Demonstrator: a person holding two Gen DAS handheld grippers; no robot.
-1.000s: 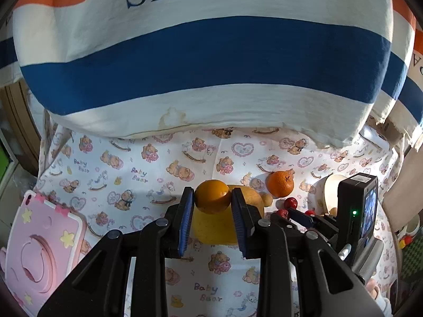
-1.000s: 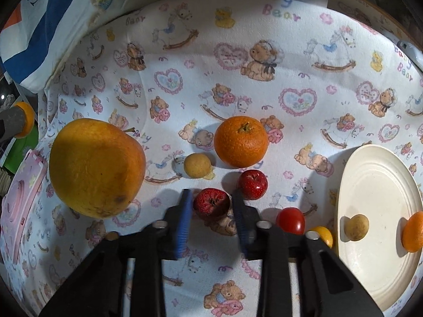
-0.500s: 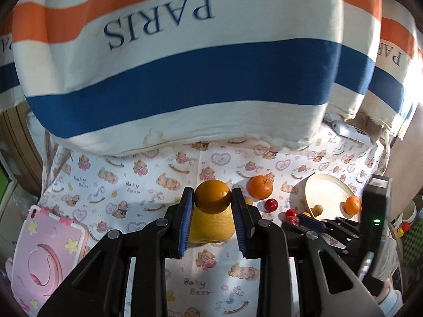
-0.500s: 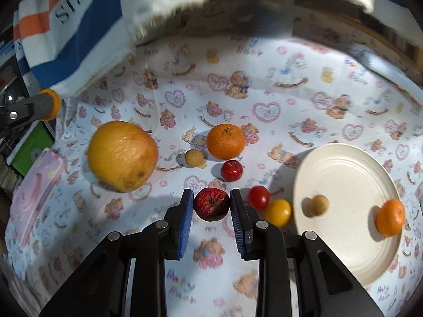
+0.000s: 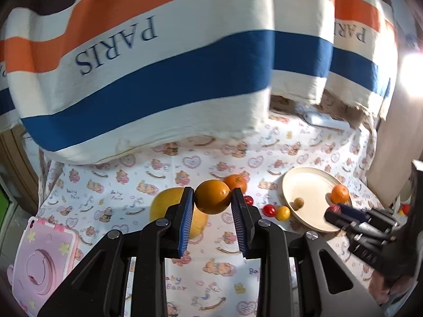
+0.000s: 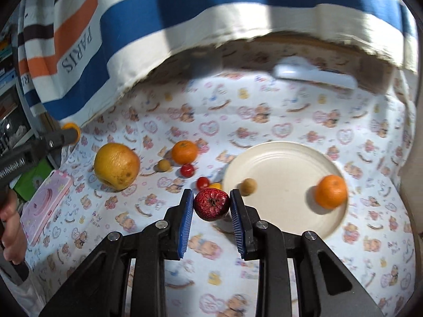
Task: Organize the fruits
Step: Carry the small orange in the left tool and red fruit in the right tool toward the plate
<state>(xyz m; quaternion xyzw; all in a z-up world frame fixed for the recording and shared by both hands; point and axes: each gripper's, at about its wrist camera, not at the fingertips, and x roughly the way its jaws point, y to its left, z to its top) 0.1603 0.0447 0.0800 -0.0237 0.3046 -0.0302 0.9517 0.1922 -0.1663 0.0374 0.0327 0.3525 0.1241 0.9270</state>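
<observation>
Right wrist view showed a mandarin (image 6: 331, 191) and a small brown fruit (image 6: 248, 186) on the plate (image 6: 280, 158), the right hand-held gripper (image 6: 211, 204) clamping a red fruit (image 6: 211, 204), the left hand-held gripper (image 5: 212, 202) clamping an orange (image 5: 212, 196), several fruits apparently remaining on the cloth (image 6: 264, 121)

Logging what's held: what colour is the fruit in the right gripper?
Dark red, speckled fruit; clearest in the right wrist view.
</observation>
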